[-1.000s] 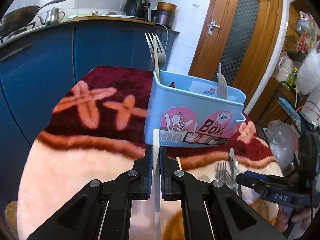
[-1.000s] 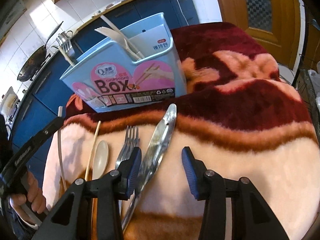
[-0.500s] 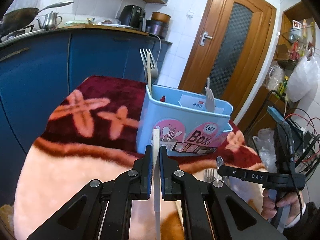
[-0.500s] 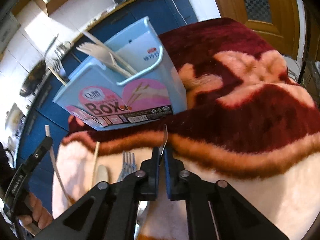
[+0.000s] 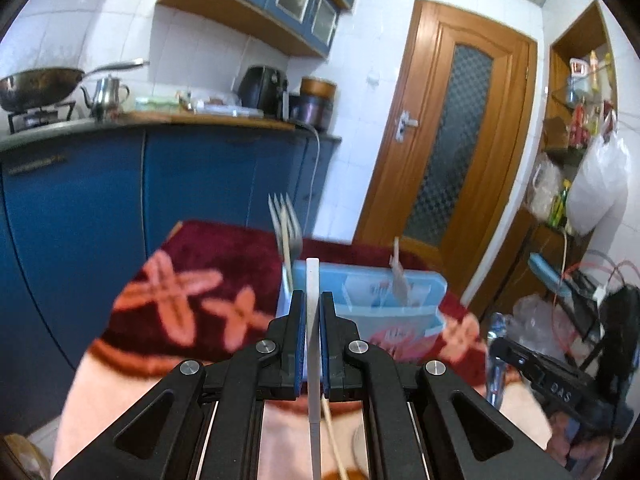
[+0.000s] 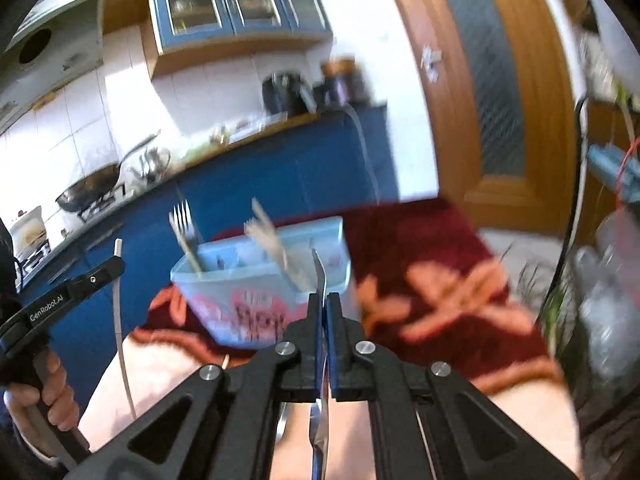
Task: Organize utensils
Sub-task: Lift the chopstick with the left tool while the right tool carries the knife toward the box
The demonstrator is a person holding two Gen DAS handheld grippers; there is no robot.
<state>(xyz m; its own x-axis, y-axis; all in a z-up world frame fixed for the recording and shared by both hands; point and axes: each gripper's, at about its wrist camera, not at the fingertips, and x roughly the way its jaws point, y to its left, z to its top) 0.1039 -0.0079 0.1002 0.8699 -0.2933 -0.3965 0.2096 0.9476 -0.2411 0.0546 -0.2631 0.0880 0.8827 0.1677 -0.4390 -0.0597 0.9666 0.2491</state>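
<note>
A light blue utensil box (image 5: 416, 304) stands on a red and cream blanket (image 5: 188, 292), holding a metal fork (image 5: 282, 216) and pale utensils. It also shows in the right wrist view (image 6: 244, 292). My left gripper (image 5: 313, 308) is shut on a thin white stick (image 5: 312, 276), held above the blanket in front of the box. My right gripper (image 6: 325, 312) is shut on metal tongs (image 6: 320, 276), lifted off the blanket near the box. A wooden chopstick (image 5: 332, 436) lies below the left gripper.
Blue kitchen cabinets (image 5: 80, 184) with a wok (image 5: 40, 84) and kettle (image 5: 106, 94) stand behind the blanket. A wooden door (image 5: 452, 152) is at the back right. Bags and cables (image 5: 592, 184) crowd the right side.
My right gripper closed on the tongs and lifted them off the blanket. Both grippers rose and tilted up, so the box now sits lower in both views.
</note>
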